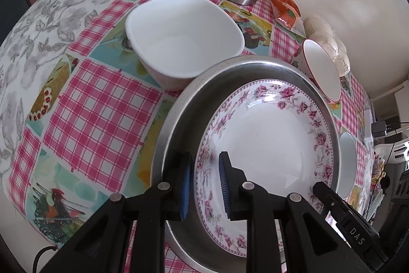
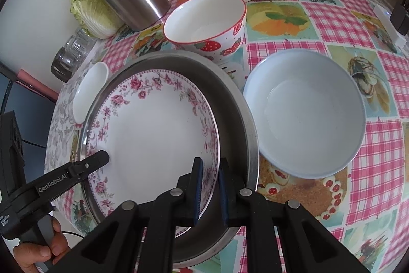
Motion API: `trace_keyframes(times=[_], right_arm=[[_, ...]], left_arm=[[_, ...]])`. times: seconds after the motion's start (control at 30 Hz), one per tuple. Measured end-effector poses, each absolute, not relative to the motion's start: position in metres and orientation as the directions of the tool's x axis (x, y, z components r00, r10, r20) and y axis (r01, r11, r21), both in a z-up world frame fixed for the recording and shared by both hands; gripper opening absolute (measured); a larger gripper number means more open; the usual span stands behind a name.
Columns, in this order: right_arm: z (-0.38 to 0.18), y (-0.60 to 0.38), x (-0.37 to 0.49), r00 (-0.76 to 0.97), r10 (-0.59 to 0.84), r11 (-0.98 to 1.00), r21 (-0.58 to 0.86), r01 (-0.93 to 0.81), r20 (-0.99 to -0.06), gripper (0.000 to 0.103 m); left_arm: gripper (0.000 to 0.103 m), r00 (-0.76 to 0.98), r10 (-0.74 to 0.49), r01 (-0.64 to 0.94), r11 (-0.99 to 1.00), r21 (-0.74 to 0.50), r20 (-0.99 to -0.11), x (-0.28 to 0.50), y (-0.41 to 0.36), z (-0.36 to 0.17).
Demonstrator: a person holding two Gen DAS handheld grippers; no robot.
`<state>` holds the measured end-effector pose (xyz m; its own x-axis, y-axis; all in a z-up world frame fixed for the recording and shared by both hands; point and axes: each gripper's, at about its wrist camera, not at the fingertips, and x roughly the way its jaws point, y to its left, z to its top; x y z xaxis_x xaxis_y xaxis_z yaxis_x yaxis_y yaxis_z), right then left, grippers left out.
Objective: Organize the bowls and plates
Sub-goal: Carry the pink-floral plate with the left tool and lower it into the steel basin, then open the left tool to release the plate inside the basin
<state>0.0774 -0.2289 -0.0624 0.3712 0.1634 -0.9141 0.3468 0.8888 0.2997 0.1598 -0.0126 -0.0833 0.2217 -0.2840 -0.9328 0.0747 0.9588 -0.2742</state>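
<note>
Rose-patterned white plate (image 1: 265, 134) sitting inside round steel pan (image 1: 179, 124) on checked tablecloth (image 1: 97, 106); left gripper (image 1: 204, 186) and right gripper (image 2: 211, 192) both pinching opposite plate rims, fingers narrow.

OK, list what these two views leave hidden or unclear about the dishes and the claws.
- Floral plate underside: both views, hidden by the plate itself and the metal pan; whether it rests on the pan floor is unclear.
- Left claw pads' contact with the plate rim: left wrist view, unclear.
- Strawberry bowl base: right wrist view, behind the pan rim.
- Small white dish: partly hidden by the pan in both views.
</note>
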Motion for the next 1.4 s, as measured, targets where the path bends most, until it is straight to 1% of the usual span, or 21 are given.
trace_keyframes(times=[0.23,0.33,0.43,0.53,0.57,0.6,0.63,0.67,0.7,0.73,0.83,0.87,0.93,1.03,1.1,1.33,1.4], right_arm=[[-0.051,-0.231,0.076,0.393,0.131,0.894,0.28,0.35,-0.91,0.015],[-0.042,-0.233,0.073,0.412,0.118,0.897,0.275,0.345,-0.904,0.014],[-0.032,-0.234,0.07,0.436,0.104,0.9,0.272,0.341,-0.894,0.015],[-0.025,-0.233,0.069,0.454,0.093,0.903,0.267,0.337,-0.886,0.015],[-0.023,-0.233,0.068,0.456,0.088,0.905,0.263,0.336,-0.886,0.015],[-0.022,-0.232,0.068,0.458,0.085,0.906,0.26,0.334,-0.885,0.021],[-0.023,-0.231,0.068,0.458,0.083,0.907,0.258,0.334,-0.885,0.028],[-0.023,-0.231,0.068,0.455,0.078,0.908,0.252,0.335,-0.887,0.036],[-0.023,-0.23,0.069,0.453,0.072,0.909,0.246,0.338,-0.889,0.04],[-0.024,-0.23,0.069,0.45,0.065,0.91,0.238,0.34,-0.891,0.049],[-0.024,-0.23,0.069,0.448,0.048,0.915,0.219,0.338,-0.893,0.061],[-0.023,-0.23,0.07,0.451,0.046,0.917,0.216,0.334,-0.892,0.064],[-0.023,-0.23,0.07,0.454,0.043,0.919,0.213,0.331,-0.89,0.073],[-0.024,-0.23,0.07,0.453,0.041,0.921,0.209,0.328,-0.89,0.078],[-0.025,-0.23,0.07,0.452,0.041,0.921,0.21,0.329,-0.891,0.081],[-0.027,-0.232,0.07,0.449,0.041,0.918,0.211,0.337,-0.892,0.091],[-0.027,-0.232,0.07,0.45,0.039,0.916,0.212,0.34,-0.892,0.092]], left_arm=[[0.021,0.265,-0.262,0.101,0.965,-0.243,-0.928,0.157,-0.015,-0.07],[0.023,0.298,-0.243,0.121,0.969,-0.216,-0.923,0.154,-0.018,-0.061],[0.027,0.326,-0.24,0.139,0.969,-0.205,-0.914,0.15,-0.02,-0.053],[0.034,0.35,-0.225,0.157,0.971,-0.18,-0.909,0.147,-0.025,-0.046],[0.039,0.354,-0.223,0.163,0.971,-0.175,-0.908,0.147,-0.027,-0.045],[0.045,0.356,-0.222,0.17,0.971,-0.171,-0.908,0.145,-0.027,-0.044],[0.048,0.357,-0.219,0.175,0.97,-0.166,-0.908,0.144,-0.029,-0.044],[0.054,0.357,-0.217,0.181,0.97,-0.161,-0.908,0.144,-0.03,-0.043],[0.059,0.357,-0.214,0.183,0.971,-0.157,-0.909,0.143,-0.031,-0.043],[0.06,0.359,-0.206,0.185,0.972,-0.147,-0.91,0.142,-0.032,-0.043],[0.07,0.366,-0.185,0.189,0.974,-0.122,-0.912,0.143,-0.033,-0.044],[0.072,0.368,-0.18,0.19,0.975,-0.116,-0.912,0.143,-0.033,-0.044],[0.074,0.373,-0.169,0.189,0.977,-0.104,-0.912,0.144,-0.033,-0.044],[0.077,0.374,-0.154,0.188,0.978,-0.088,-0.915,0.144,-0.034,-0.045],[0.083,0.375,-0.144,0.189,0.979,-0.077,-0.916,0.144,-0.034,-0.045],[0.087,0.391,-0.112,0.206,0.978,-0.032,-0.914,0.143,-0.037,-0.047],[0.087,0.391,-0.108,0.209,0.977,-0.026,-0.914,0.142,-0.037,-0.047]])
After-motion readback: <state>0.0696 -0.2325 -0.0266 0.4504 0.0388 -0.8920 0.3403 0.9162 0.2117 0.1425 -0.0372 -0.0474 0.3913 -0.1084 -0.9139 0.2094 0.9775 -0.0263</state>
